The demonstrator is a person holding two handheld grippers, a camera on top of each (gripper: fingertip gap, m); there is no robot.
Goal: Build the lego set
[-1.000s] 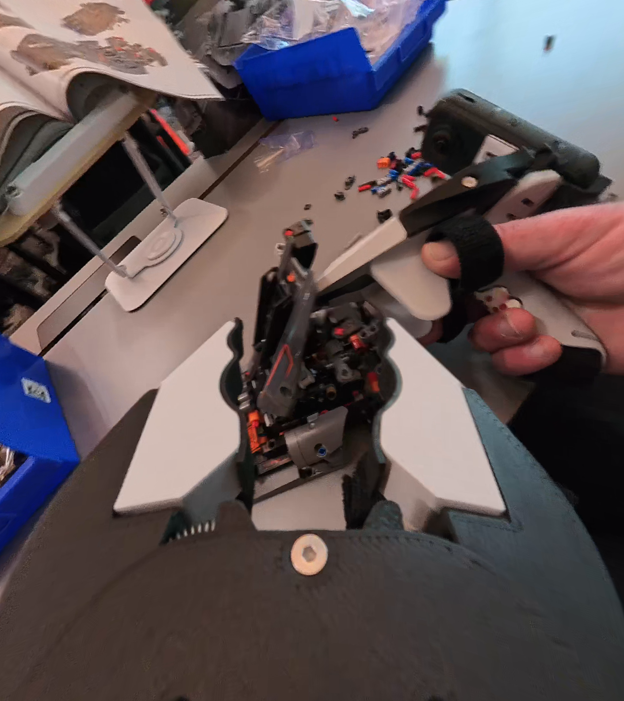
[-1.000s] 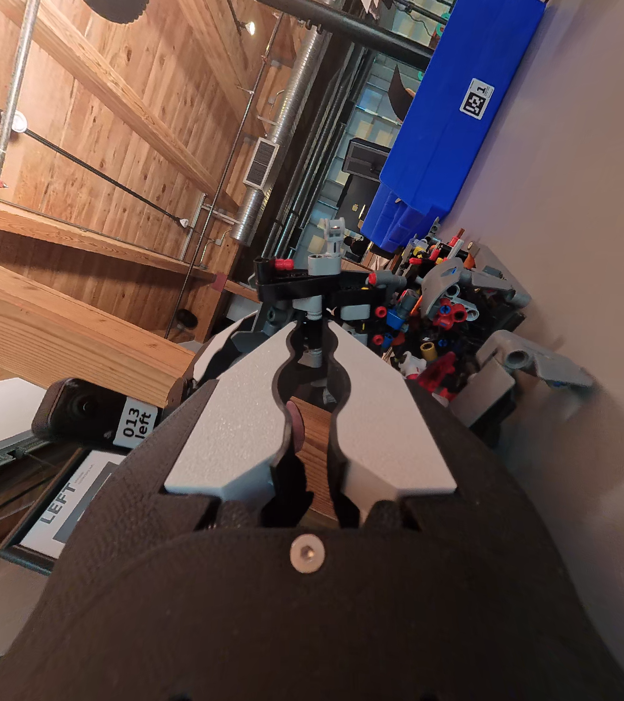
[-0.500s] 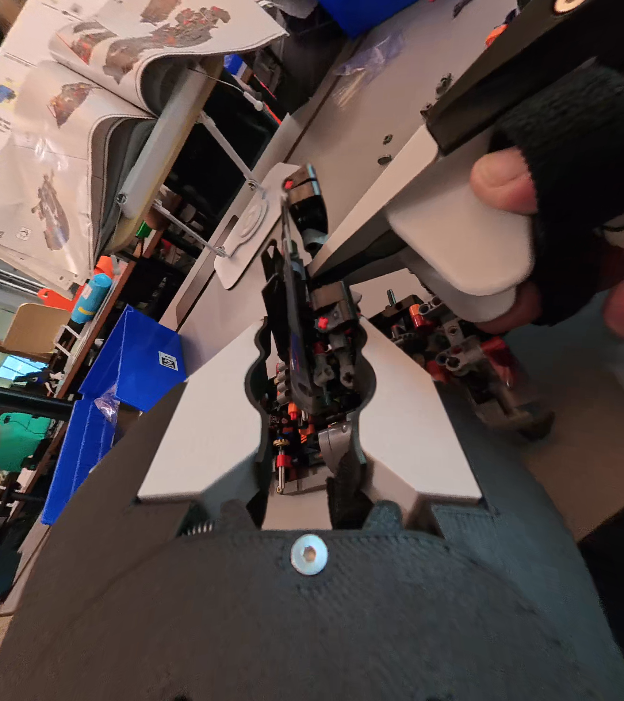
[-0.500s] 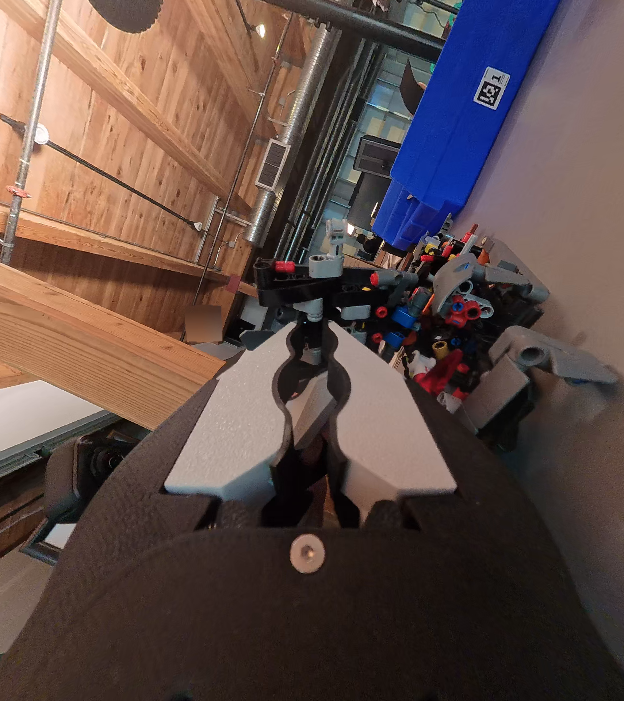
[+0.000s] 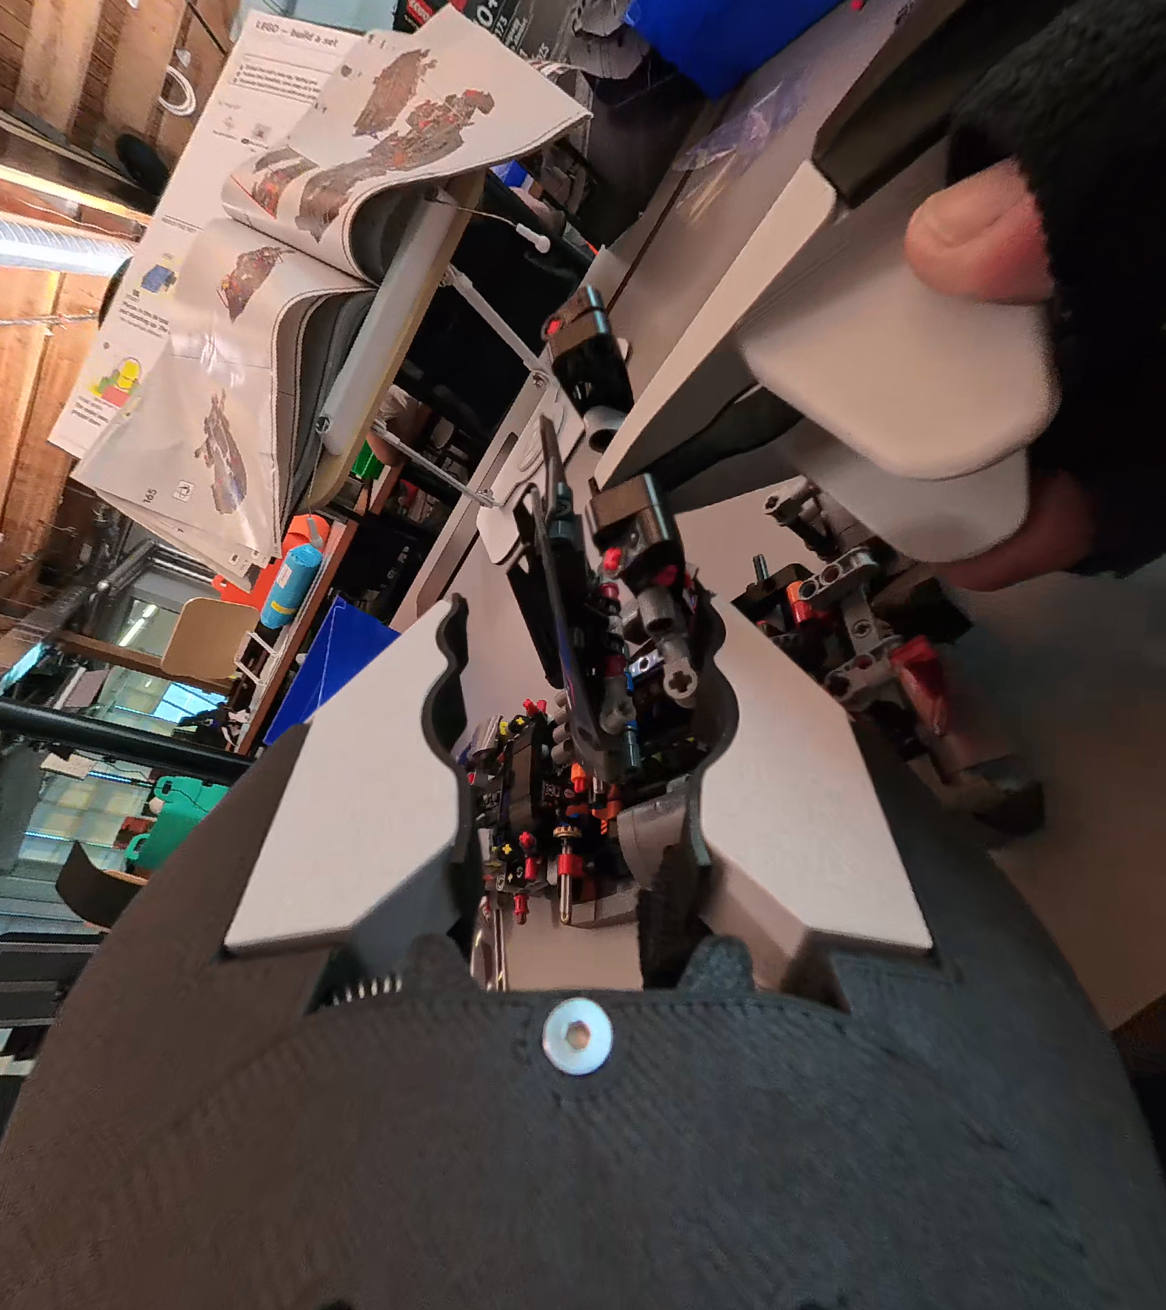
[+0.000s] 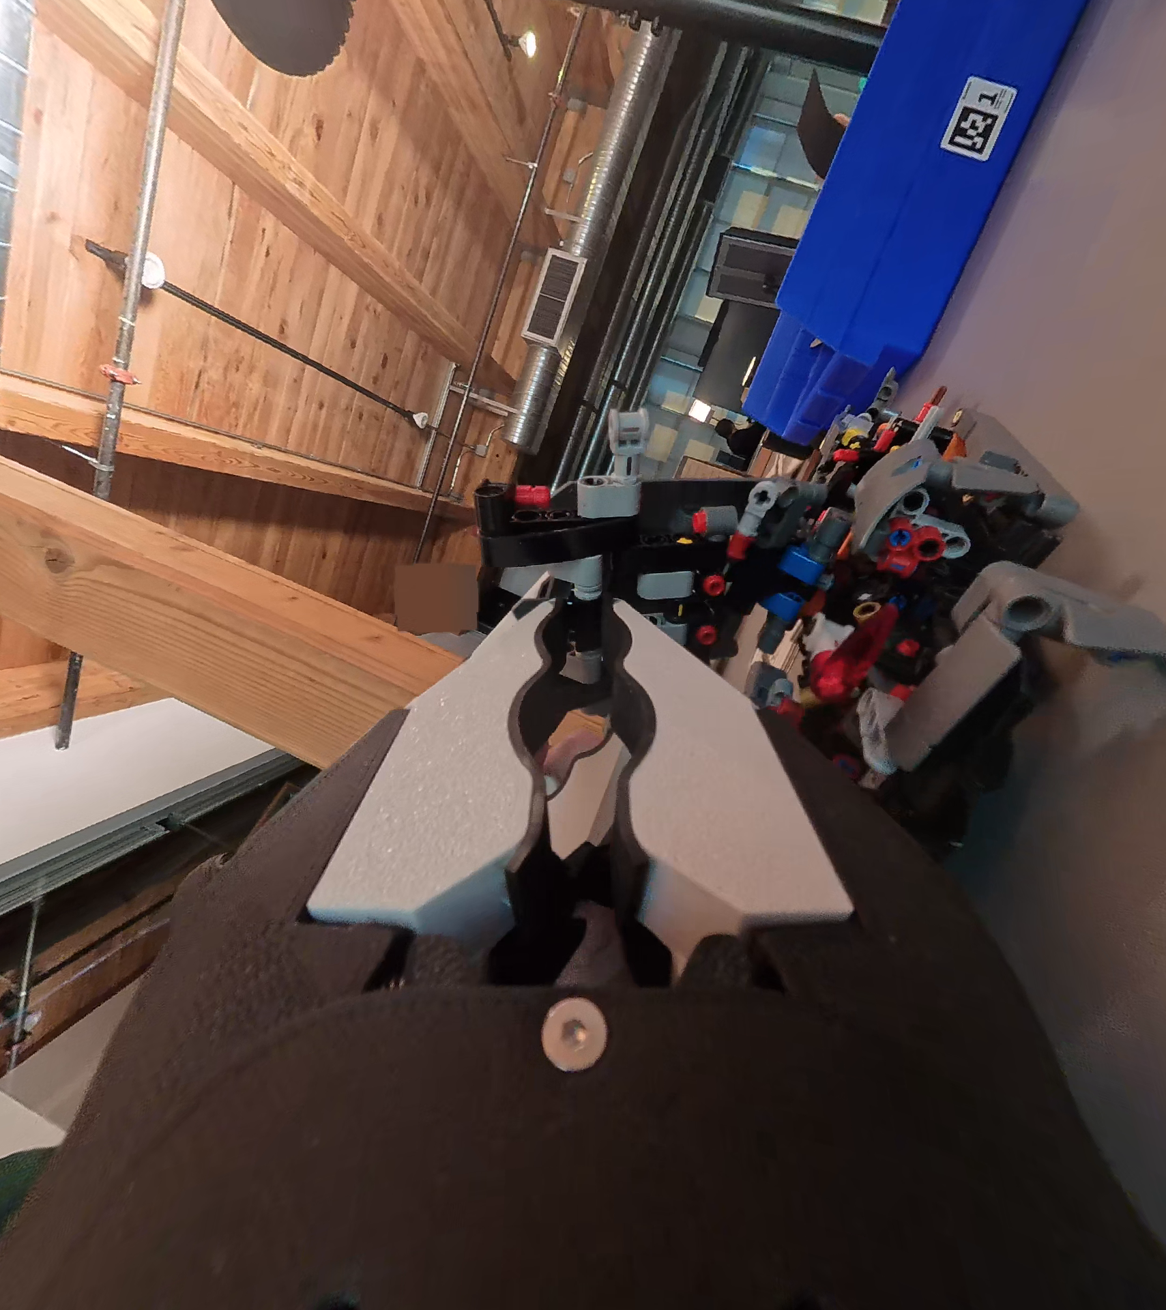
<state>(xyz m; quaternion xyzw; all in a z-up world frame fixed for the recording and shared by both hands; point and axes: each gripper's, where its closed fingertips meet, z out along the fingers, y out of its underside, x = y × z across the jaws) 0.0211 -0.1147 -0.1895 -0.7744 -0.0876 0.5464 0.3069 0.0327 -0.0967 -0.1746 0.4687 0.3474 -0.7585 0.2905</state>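
Note:
The lego model (image 5: 601, 709) is a dense black, grey and red technic build on the grey table (image 5: 1097, 815). My left gripper (image 5: 590, 617) has its jaws around the model's near end, the right finger pressed against it. More of the model (image 5: 849, 617) lies to the right. In the right wrist view the model (image 6: 884, 567) rests against the table (image 6: 1097, 425). My right gripper (image 6: 583, 609) is shut on a short grey and black pin (image 6: 587, 638) under a black beam (image 6: 551, 532) that sticks out from the model. That gripper (image 5: 608, 454) also shows in the left wrist view, held by a hand.
An open instruction booklet (image 5: 324, 234) stands on a holder at the back left. A blue bin (image 6: 920, 213) lies behind the model, and another blue bin (image 5: 332, 666) lies left of my left gripper. Wooden beams and pipes fill the background. The grippers are tip to tip, or close to it.
My left gripper has rolled and dropped low beside the model, its jaws narrowing then widening a little. My right gripper has stayed shut on the pin and moved slightly closer to the model.

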